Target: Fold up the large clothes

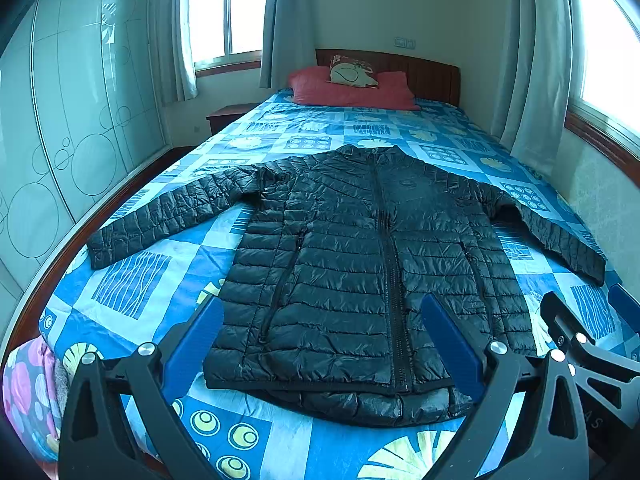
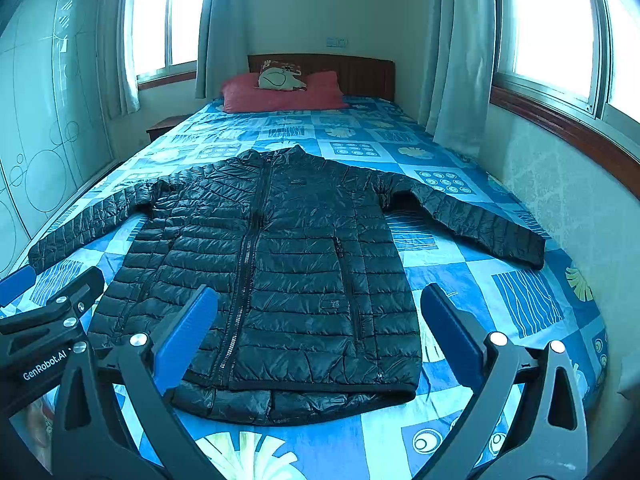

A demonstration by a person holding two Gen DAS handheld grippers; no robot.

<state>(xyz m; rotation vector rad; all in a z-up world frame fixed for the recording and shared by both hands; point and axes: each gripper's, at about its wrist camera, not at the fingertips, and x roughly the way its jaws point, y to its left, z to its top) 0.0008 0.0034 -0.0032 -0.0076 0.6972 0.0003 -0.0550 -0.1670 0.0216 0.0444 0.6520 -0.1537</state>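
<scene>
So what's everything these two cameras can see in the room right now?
black quilted puffer jacket: one, black, spread flat and zipped on the bed, sleeves out
blue patterned bedspread: one, blue with pale motifs, covering the bed
red pillow: one, red, at the headboard
small printed cushion: one, cream, on the pillow
dark wooden headboard: one, brown, far end
wooden bedside table: one, brown, left of the bed
pale curtains: several, by the windows
glossy wardrobe: one, pale, left wall
left hand-held gripper: one, black with blue pads, open above the hem
right hand-held gripper: one, same, open
</scene>
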